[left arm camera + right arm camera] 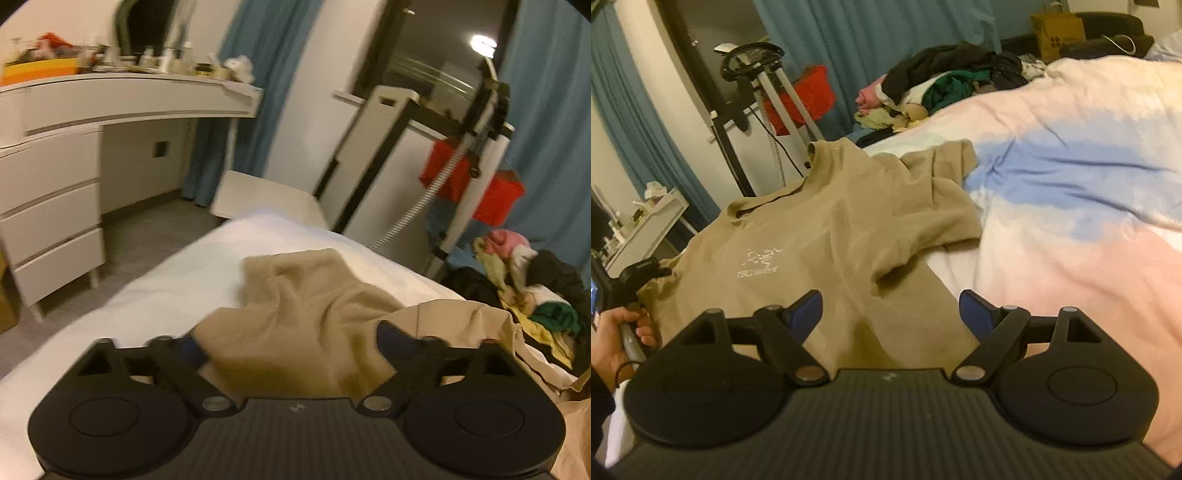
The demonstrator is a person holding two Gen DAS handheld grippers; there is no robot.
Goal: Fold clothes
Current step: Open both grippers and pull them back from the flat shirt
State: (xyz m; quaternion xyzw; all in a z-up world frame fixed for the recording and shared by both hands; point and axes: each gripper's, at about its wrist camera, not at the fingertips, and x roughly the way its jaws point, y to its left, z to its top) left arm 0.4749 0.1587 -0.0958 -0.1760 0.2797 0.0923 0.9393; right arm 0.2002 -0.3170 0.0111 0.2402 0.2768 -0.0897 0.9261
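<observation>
A tan T-shirt point(827, 229) with a white chest logo point(757, 264) lies face up on the white bed sheet point(177, 280), its collar towards the bed's far edge. In the left wrist view the tan T-shirt point(306, 314) is rumpled. My left gripper point(291, 343) is open, its fingers wide apart with a fold of the shirt lying between them. The right wrist view shows that left gripper point(642, 271) at the shirt's left edge, held by a hand point(617, 332). My right gripper point(890, 310) is open just over the shirt's lower part, nothing pinched.
A pastel pink and blue duvet point(1071, 184) covers the bed to the right of the shirt. A pile of mixed clothes point(945, 81) lies at the far corner. A garment steamer stand point(480, 122) and a white dresser point(55, 206) stand beside the bed.
</observation>
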